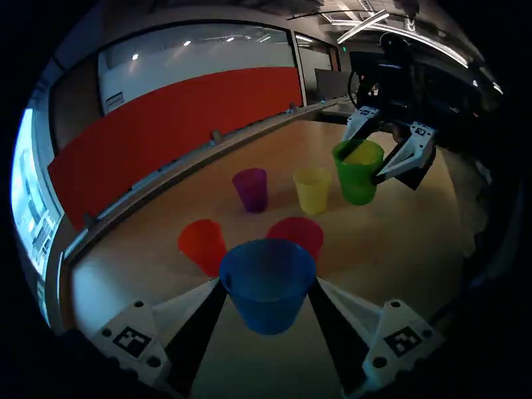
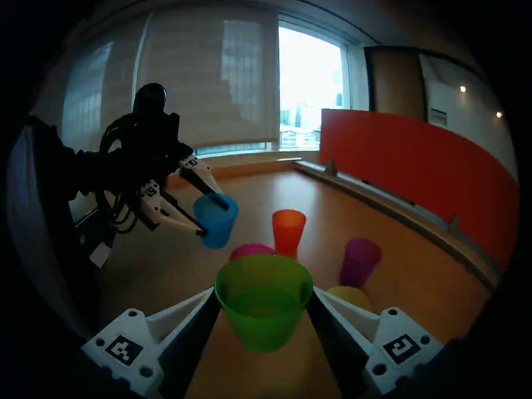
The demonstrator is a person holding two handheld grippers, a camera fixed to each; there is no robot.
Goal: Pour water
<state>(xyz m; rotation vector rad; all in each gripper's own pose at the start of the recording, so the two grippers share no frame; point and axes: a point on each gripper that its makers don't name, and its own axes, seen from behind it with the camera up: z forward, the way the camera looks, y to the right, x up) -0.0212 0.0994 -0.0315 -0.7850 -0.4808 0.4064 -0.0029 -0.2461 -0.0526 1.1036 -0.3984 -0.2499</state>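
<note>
My left gripper [image 1: 268, 287] is shut on a blue cup [image 1: 268, 292], held upright above the wooden table [image 1: 399, 246]. Across the table, the right gripper [image 1: 362, 163] holds a green cup [image 1: 358, 174] upright. In the right gripper view, my right gripper [image 2: 264, 300] is shut on that green cup [image 2: 264, 312], and the left gripper [image 2: 213, 217] with the blue cup [image 2: 216, 223] hangs farther off to the left. I cannot tell whether either cup holds water.
Between the grippers stand a purple cup [image 1: 251, 189], a yellow cup [image 1: 312, 189], an orange cup [image 1: 203, 245] and a pink cup [image 1: 297, 233]. An orange partition [image 1: 173, 126] runs along the table's far edge. A person's dark sleeve [image 2: 60, 179] is behind the left gripper.
</note>
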